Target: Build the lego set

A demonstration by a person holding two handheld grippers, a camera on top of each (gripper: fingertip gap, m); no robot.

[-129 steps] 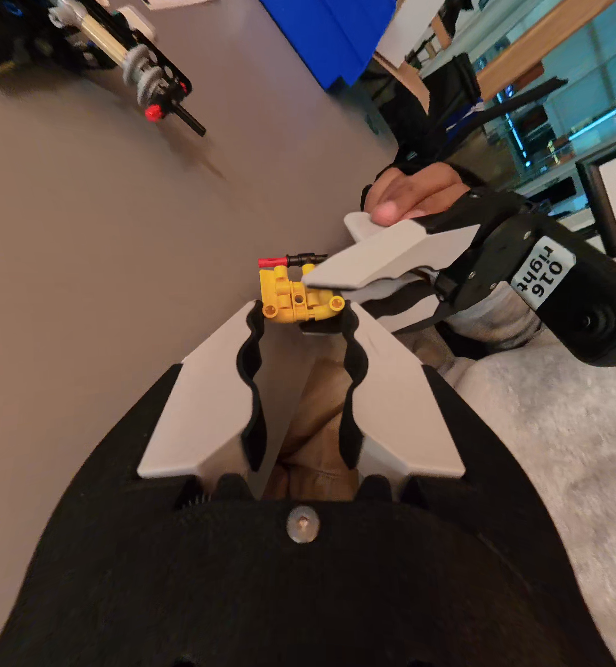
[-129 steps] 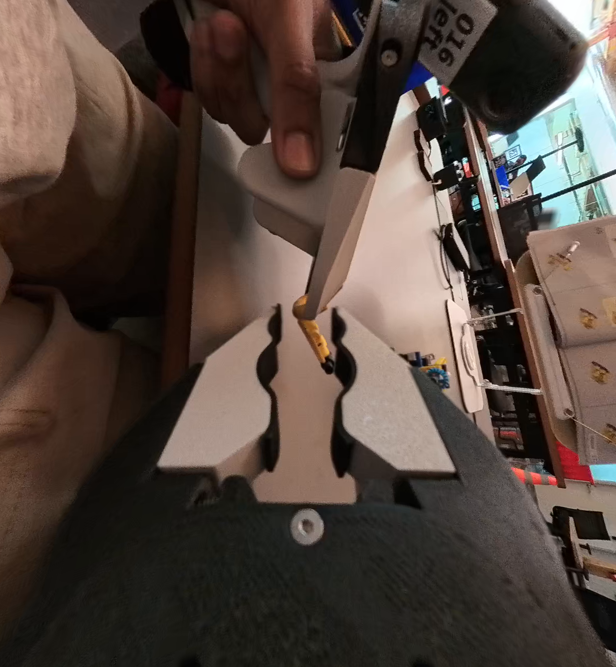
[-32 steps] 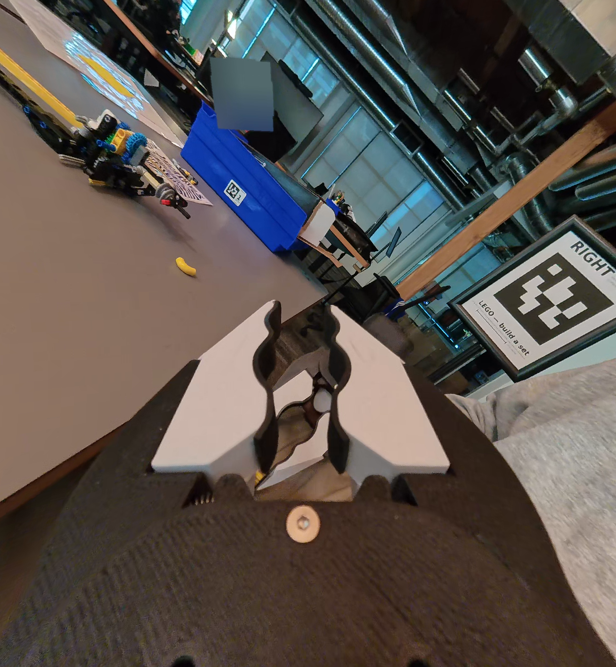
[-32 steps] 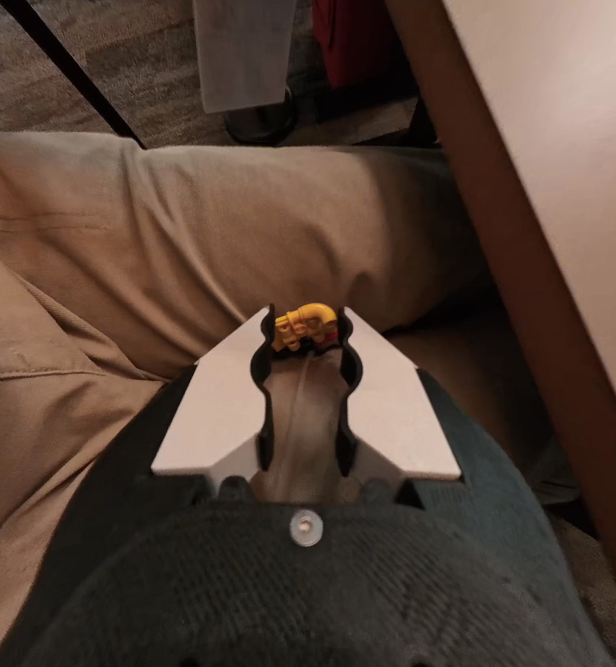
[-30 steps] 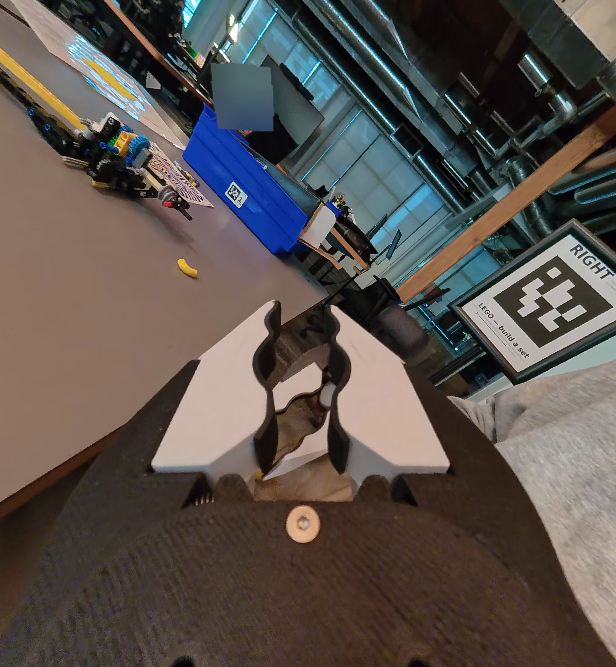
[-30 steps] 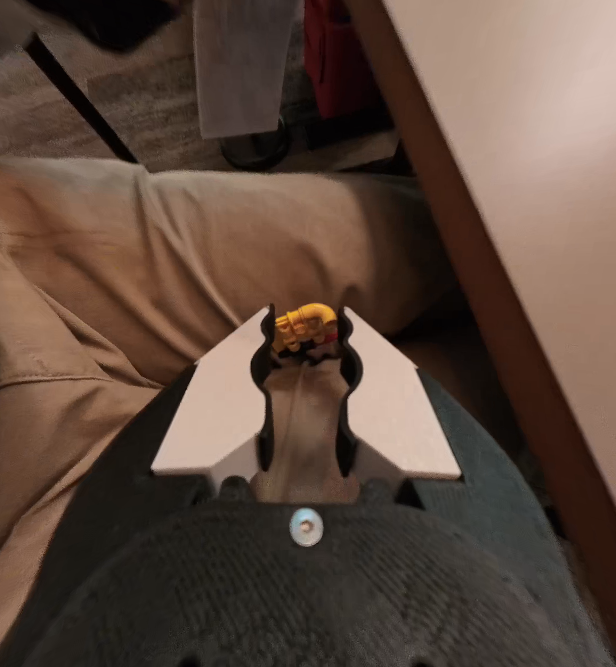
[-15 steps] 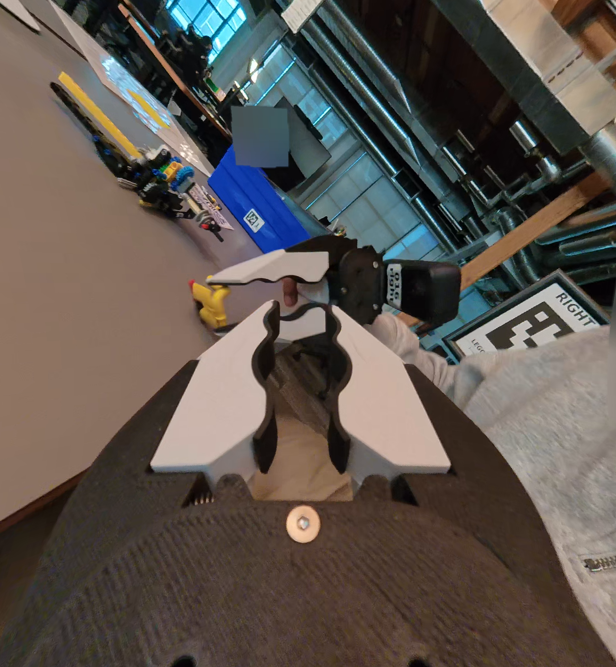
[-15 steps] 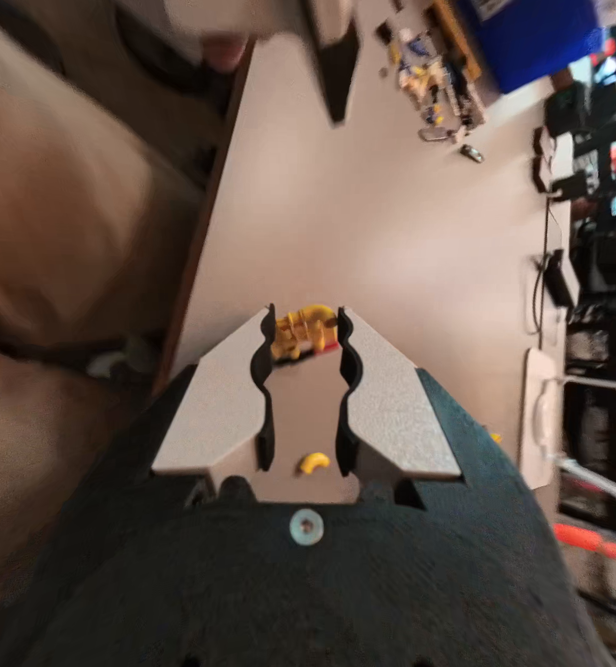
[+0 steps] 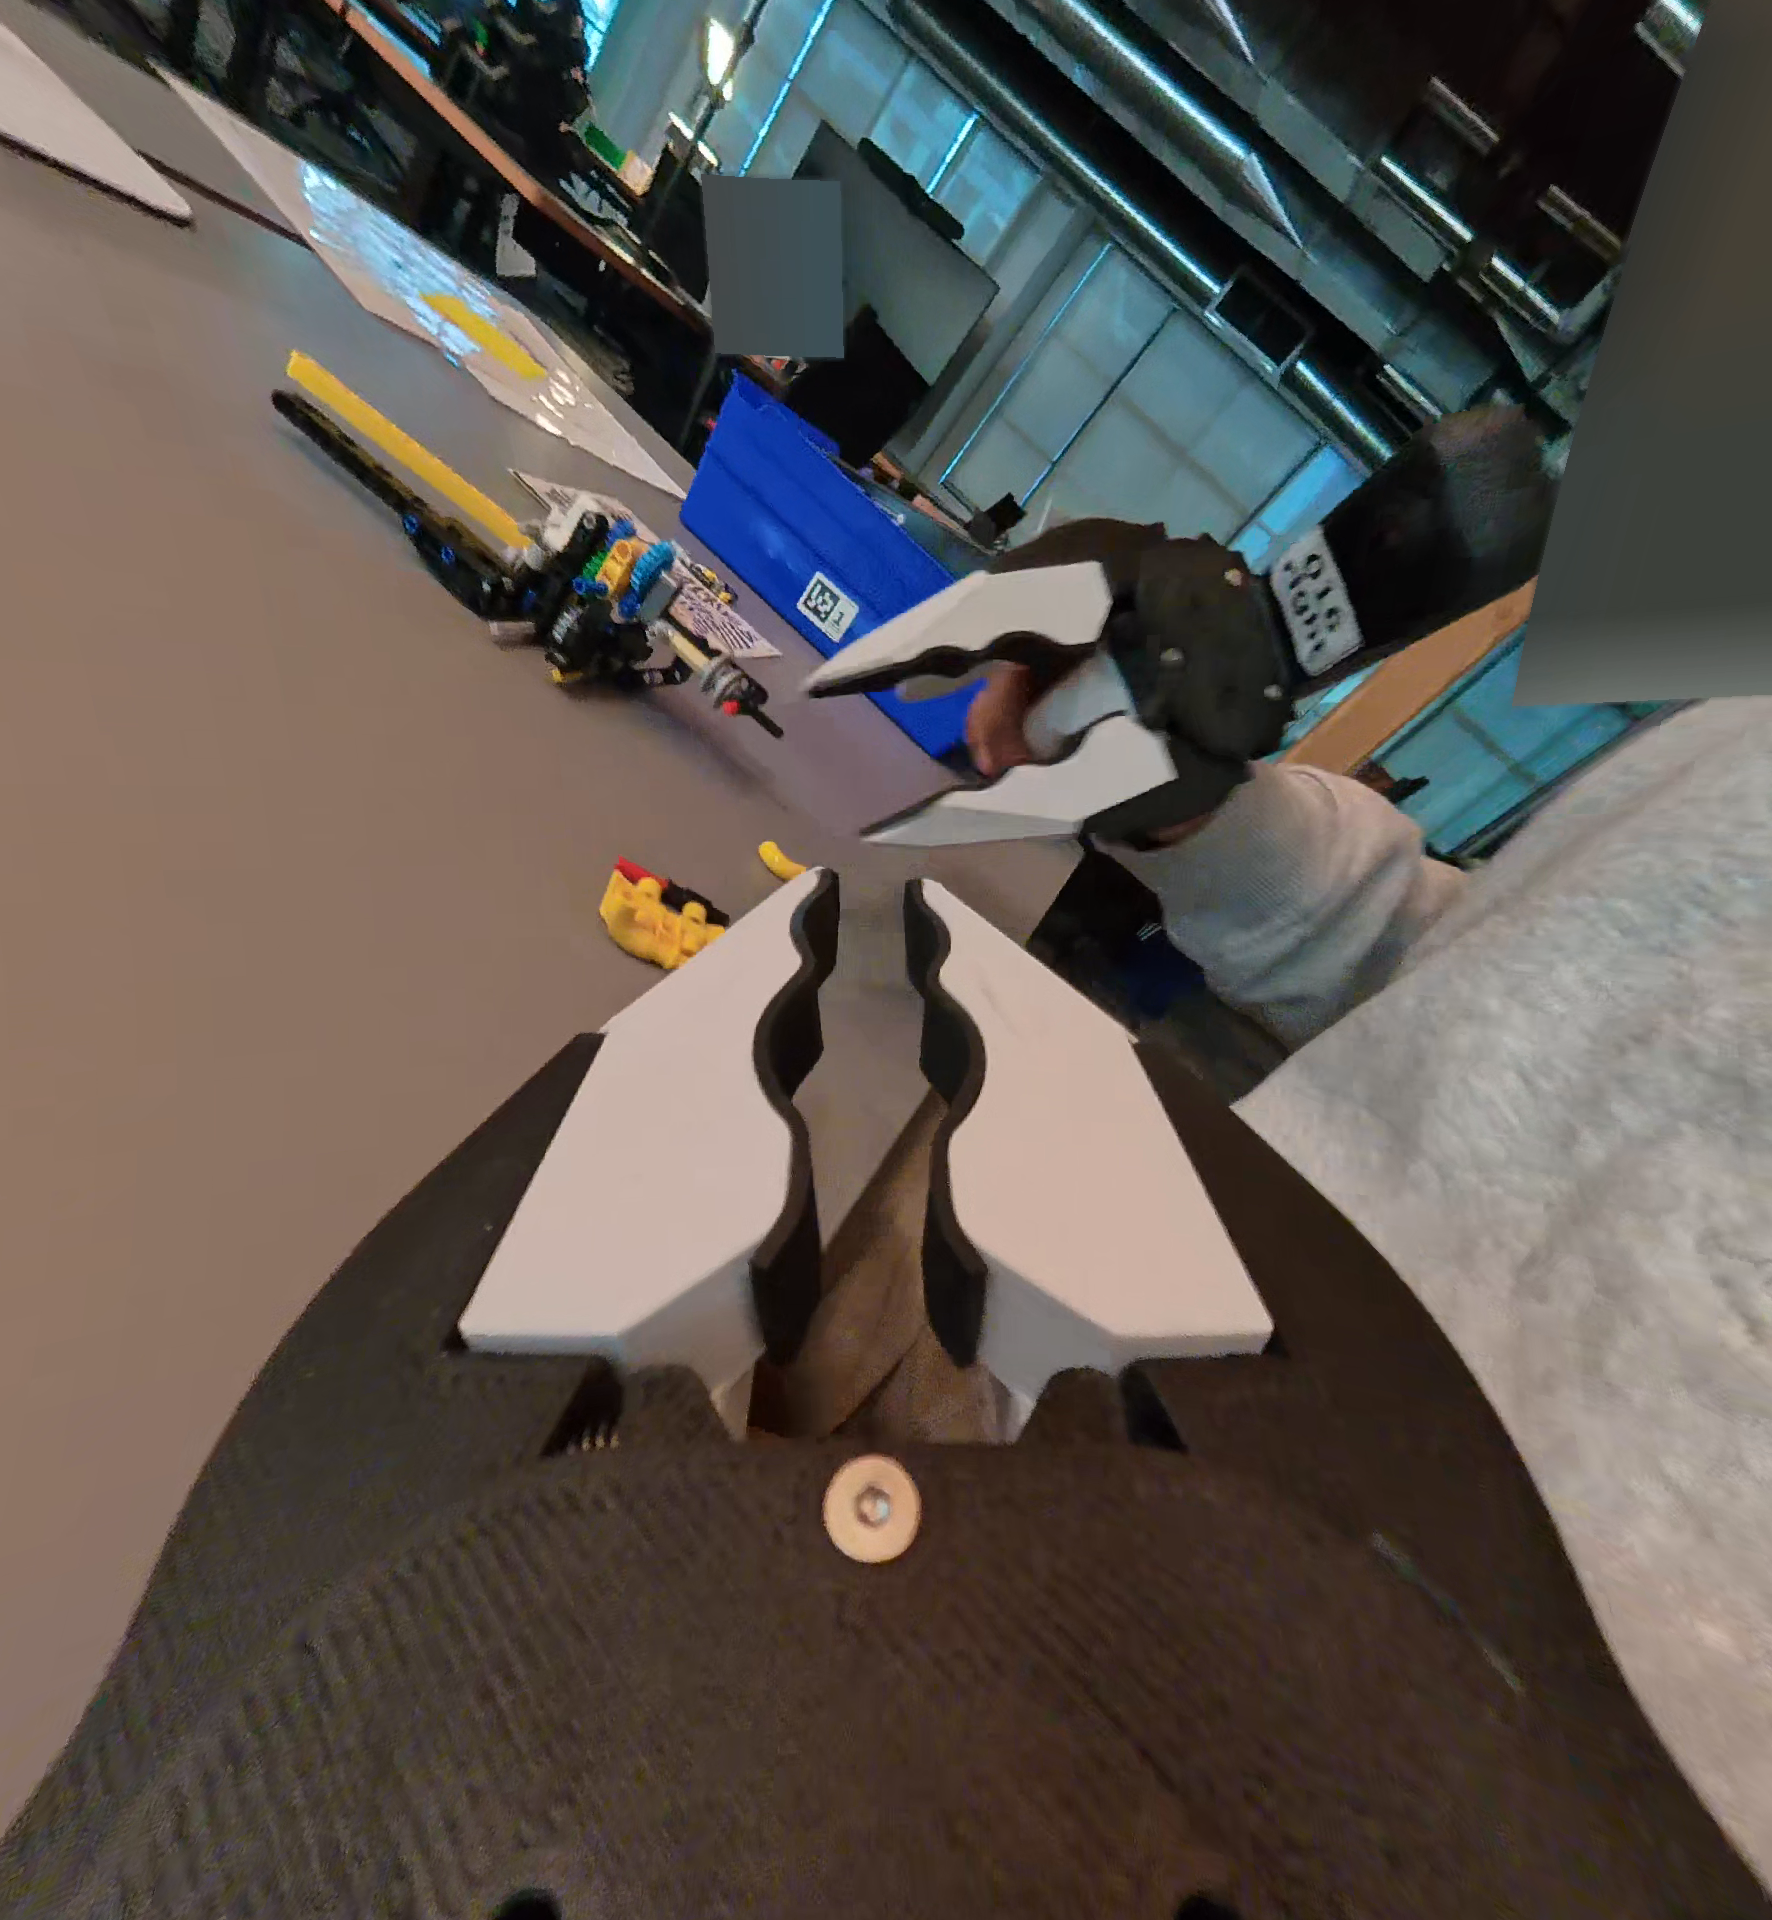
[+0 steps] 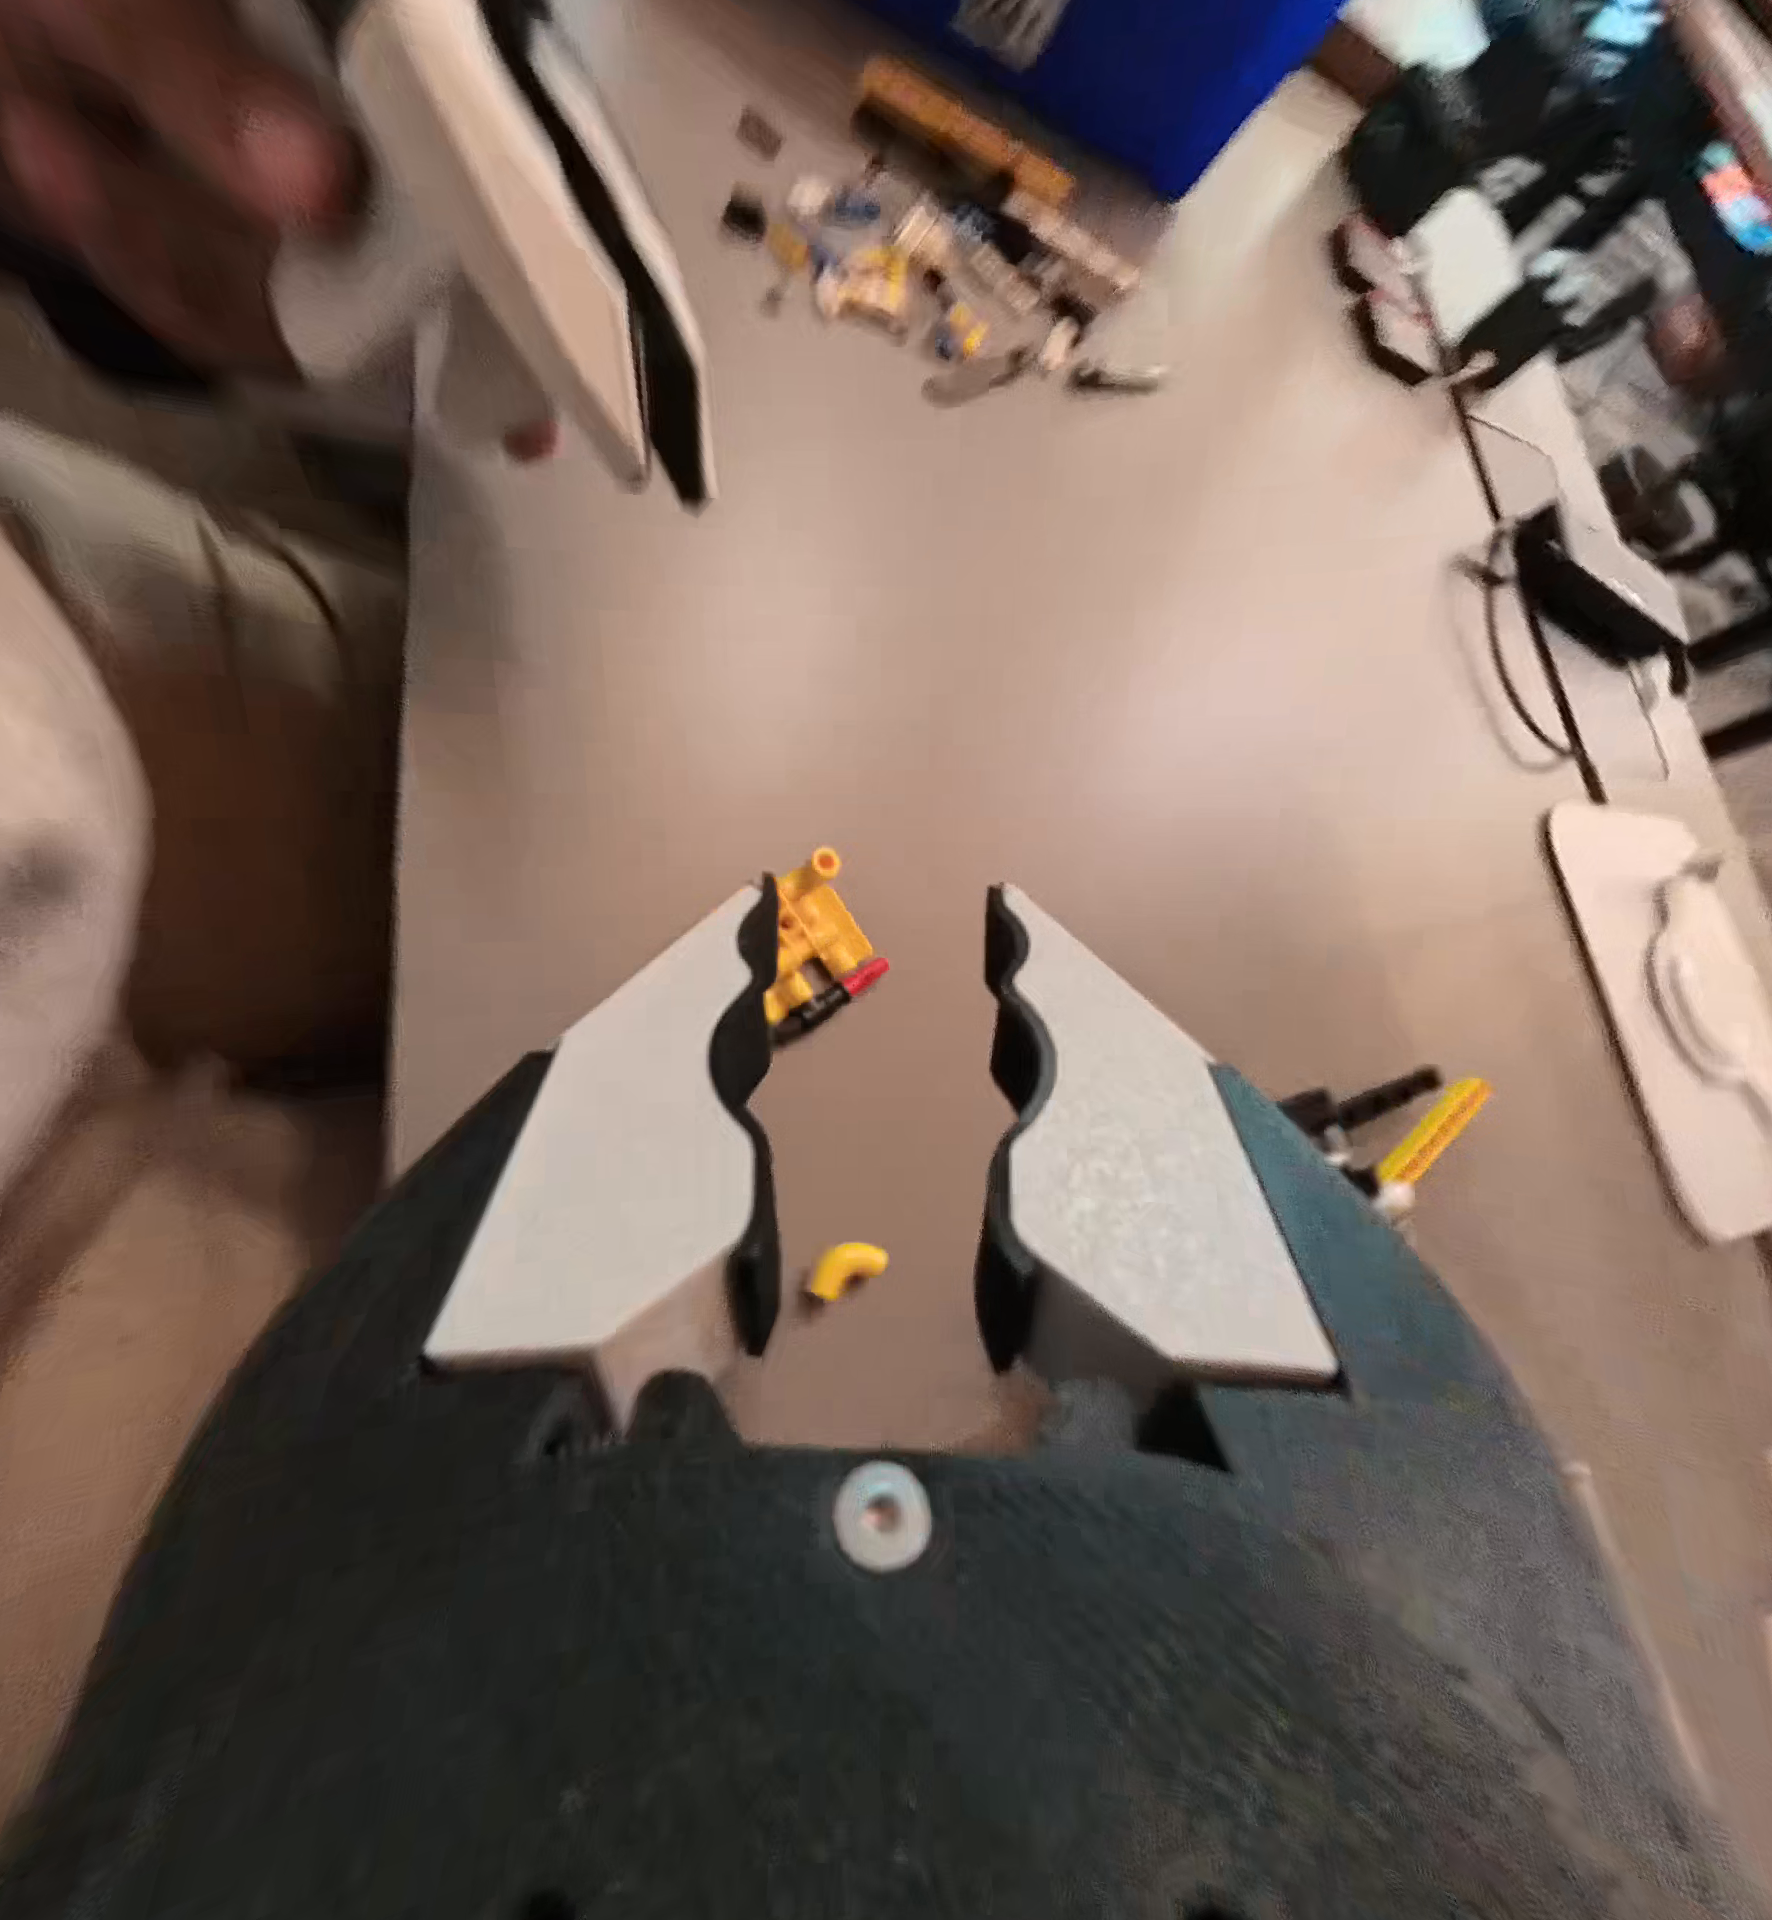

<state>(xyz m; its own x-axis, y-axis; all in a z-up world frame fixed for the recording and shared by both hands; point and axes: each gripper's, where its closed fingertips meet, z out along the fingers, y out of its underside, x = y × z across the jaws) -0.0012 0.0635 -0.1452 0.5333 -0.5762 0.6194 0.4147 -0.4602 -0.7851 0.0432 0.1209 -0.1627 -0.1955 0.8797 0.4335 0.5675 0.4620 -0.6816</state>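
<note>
On the desk (image 9: 186, 935) now sits the yellow sub-assembly (image 10: 817, 940), which the right gripper (image 10: 877, 904) was holding a moment ago; its jaws are wide open and empty. Left gripper (image 9: 869, 883) is nearly closed, empty. Curved piece (image 10: 846, 1268) probably goes on next.

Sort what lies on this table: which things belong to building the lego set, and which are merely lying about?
Belongs to the build:
yellow sub-assembly
curved yellow piece
partly built model
yellow beam

Just lying about:
blue bin
white tray
printed sheets
</note>
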